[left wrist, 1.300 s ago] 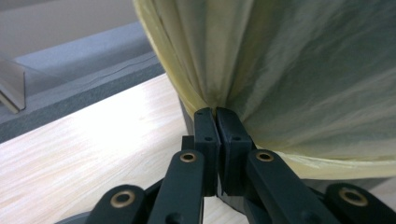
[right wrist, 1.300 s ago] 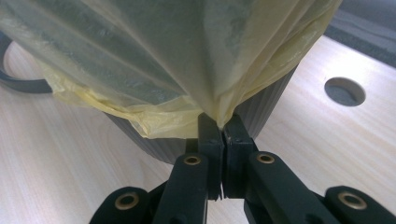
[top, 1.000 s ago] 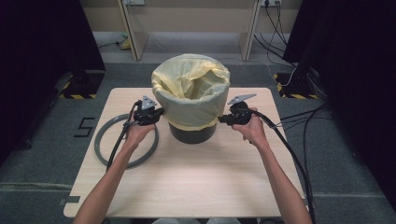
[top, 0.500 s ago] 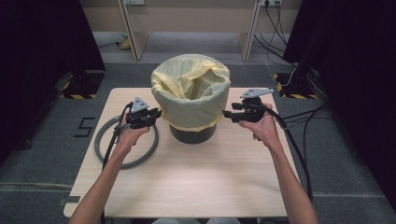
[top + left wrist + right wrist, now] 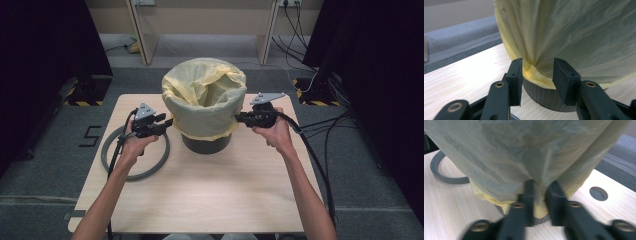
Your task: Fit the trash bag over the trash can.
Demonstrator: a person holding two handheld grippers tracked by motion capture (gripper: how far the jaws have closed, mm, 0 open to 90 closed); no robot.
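Work in hand: fitting the yellow bag (image 5: 206, 102) over the dark bin (image 5: 206, 142), judged from the bag already draped down the bin's outside.
Bin position: upright near the middle of the table (image 5: 210, 195), towards its far edge.
Bag position: lining the bin, mouth open at the top, skirt folded down outside and ending short of the bin's base.
Left gripper (image 5: 161, 123): at the bag's left side. In the left gripper view its jaws stand apart and have just been opening; a pinched fold of film (image 5: 534, 65) sits between the pads (image 5: 561, 72) but neither presses on it.
Right gripper (image 5: 241, 119): at the bag's right side, jaws drawn together and clamped on a gather of the lower hem (image 5: 539, 202).
Grey ring (image 5: 135, 152): flat on the table left of the bin, under the left hand, apart from the bin.
Handling, bag: judged very light, thin, limp and slippery; it creases readily and could tear if dragged hard.
Handling, bin: judged rigid and light; liable to shift if one side is pulled alone.
Hold points: the rolled hem at opposite sides, where the film is bunched thickest.
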